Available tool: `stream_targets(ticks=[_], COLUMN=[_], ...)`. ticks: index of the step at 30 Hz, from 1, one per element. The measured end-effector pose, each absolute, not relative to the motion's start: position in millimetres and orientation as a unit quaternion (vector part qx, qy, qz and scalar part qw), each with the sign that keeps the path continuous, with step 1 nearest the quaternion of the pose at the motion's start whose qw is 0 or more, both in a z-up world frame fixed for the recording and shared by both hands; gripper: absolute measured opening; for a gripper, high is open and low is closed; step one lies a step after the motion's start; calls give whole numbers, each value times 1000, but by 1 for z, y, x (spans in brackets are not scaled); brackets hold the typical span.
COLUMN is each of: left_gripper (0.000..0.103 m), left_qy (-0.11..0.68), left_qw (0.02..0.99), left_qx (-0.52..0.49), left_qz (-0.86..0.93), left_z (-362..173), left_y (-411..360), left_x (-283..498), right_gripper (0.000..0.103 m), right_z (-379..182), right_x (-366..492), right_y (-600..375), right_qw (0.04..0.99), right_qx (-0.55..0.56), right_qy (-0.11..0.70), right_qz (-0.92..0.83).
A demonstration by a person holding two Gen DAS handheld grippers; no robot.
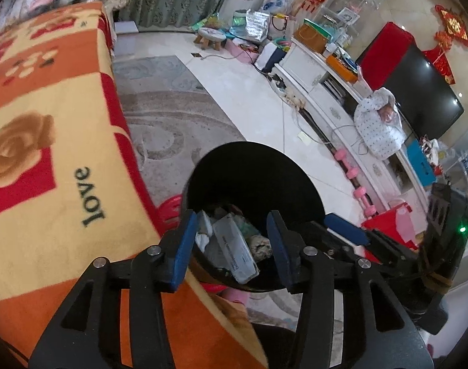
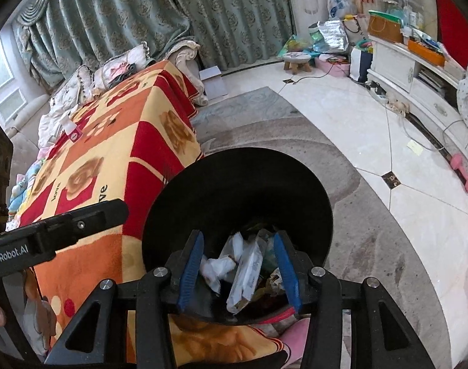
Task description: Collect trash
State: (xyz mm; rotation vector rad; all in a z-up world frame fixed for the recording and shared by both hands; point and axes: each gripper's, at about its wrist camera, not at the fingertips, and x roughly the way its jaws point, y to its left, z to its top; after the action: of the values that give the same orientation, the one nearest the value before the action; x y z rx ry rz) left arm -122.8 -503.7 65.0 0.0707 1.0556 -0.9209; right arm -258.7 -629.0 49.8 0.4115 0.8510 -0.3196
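A black trash bin (image 1: 252,169) stands on the floor beside the blanket-covered table; it also shows in the right wrist view (image 2: 234,184). Inside lie a grey flat packet (image 1: 234,246), crumpled white paper (image 2: 218,266), a white wrapper (image 2: 247,273) and other scraps. My left gripper (image 1: 231,243) is open and empty, its blue pads (image 1: 184,246) above the bin's mouth. My right gripper (image 2: 238,270) is open and empty over the same bin. The right gripper's body (image 1: 387,240) shows at the right of the left wrist view, and the left gripper's arm (image 2: 49,233) at the left of the right wrist view.
An orange, yellow and red "love" blanket (image 1: 49,153) covers the table to the left, with a small white bottle (image 2: 68,127) on it. A white TV cabinet (image 1: 326,92) with a TV (image 1: 418,92) runs along the right. Pink dumbbells (image 1: 354,172), a rug (image 2: 341,215) and a small stool (image 2: 297,60) are on the floor.
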Motion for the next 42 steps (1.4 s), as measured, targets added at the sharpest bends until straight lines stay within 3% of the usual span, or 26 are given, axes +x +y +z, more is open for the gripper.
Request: stream_targets(ticks=[11, 13, 17, 30, 42], left_gripper=[46, 46, 46, 46, 46], left_qy=[404, 393, 375, 317, 285], left_qw=[830, 838, 853, 876, 885], left_qx=[70, 70, 64, 63, 71], left_qz=[-377, -372, -357, -358, -361], left_z=[100, 103, 113, 141, 148], left_y=[-461, -454, -434, -397, -387], left_x=[-152, -157, -162, -185, -200], right_gripper=[47, 50, 67, 70, 72], right_z=[85, 92, 107, 144, 150], right_x=[-268, -271, -278, -299, -306], right_y=[-597, -591, -580, -546, -533], right_qw=[901, 905, 913, 931, 934], right_qx=[152, 147, 132, 109, 105], right_qy=[362, 353, 330, 262, 252], right_qz=[-185, -187, -202, -229, -233])
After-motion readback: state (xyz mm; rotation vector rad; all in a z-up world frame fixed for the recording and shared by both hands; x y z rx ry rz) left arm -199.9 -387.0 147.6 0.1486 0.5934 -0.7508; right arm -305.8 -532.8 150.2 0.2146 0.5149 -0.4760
